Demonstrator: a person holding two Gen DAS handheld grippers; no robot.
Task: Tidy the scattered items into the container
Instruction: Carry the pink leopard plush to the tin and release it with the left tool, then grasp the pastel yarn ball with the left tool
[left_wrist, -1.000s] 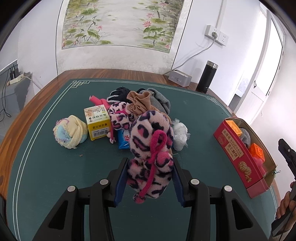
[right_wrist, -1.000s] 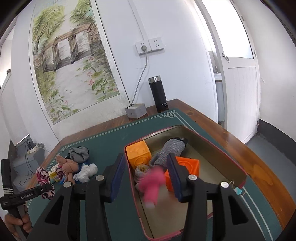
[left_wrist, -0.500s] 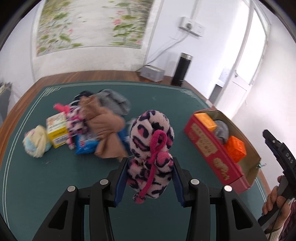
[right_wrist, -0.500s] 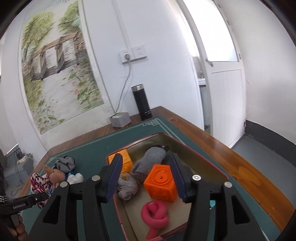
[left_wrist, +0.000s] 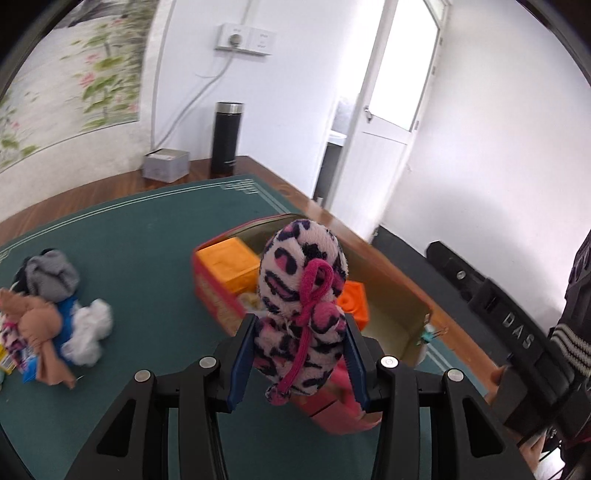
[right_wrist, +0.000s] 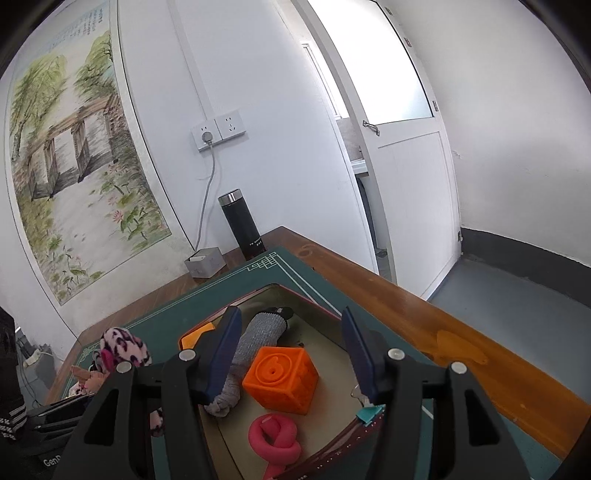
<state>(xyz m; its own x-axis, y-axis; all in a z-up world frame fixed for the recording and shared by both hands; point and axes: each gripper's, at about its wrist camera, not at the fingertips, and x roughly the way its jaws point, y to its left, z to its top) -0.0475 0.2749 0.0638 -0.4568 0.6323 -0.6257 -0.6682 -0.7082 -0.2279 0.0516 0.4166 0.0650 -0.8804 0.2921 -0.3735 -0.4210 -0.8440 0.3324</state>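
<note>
Leopard sock bound for the tin

Our left gripper (left_wrist: 299, 354) clamps the leopard-print sock (left_wrist: 301, 295) above the red tin's (left_wrist: 216, 295) near edge, ready to drop. Our right gripper (right_wrist: 290, 354) hangs wide open, empty, over the orange cube (right_wrist: 280, 380). Scattered items (left_wrist: 48, 317) lie left.

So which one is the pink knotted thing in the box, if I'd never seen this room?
Find the green mat on the wooden table, then the red-sided tin box standing on it. Inside, at the near end, in front of the orange number cube, lies the pink knotted tube. It is the only pink, smooth, pretzel-shaped item there; its neighbours are a grey sock and blocks.
</note>
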